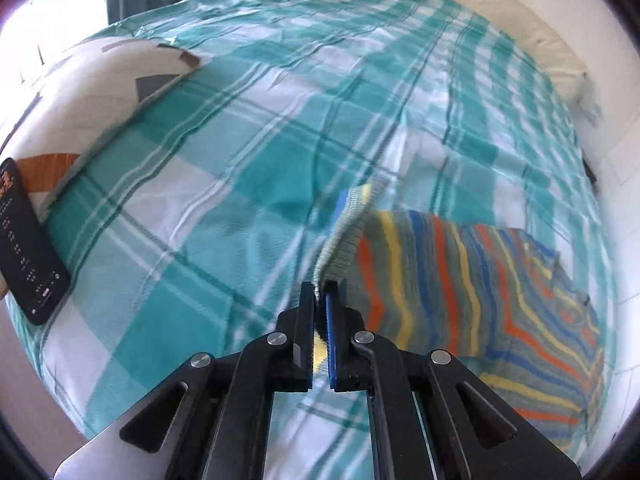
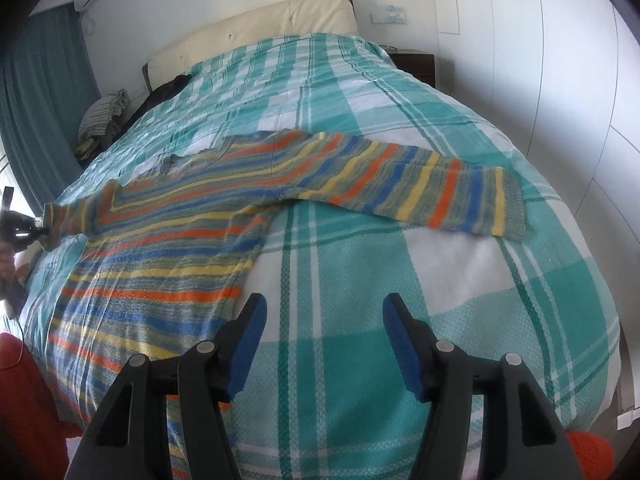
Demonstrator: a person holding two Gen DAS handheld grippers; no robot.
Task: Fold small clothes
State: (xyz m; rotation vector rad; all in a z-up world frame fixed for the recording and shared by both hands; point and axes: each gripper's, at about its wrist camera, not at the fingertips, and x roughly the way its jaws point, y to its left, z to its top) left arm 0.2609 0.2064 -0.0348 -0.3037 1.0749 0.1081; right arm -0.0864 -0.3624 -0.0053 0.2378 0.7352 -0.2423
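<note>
Two grippers flank the striped sweater (image 2: 168, 240) spread on the checked bedspread (image 2: 360, 280): the left gripper (image 1: 320, 284) is clenched on one cuff, apparently to draw that sleeve inward, while the right gripper (image 2: 324, 320) hangs released beside the body, its sleeve already laid flat.

White marks on the black phone (image 1: 28, 240) screen, too blurred to read

Your left hand-held gripper (image 2: 38, 222) sits cut off at the right wrist view's edge. The sweater (image 1: 460, 292) blurs in the left wrist view, its hem running off frame. Text on the phone (image 1: 24, 240) is unreadable.
</note>
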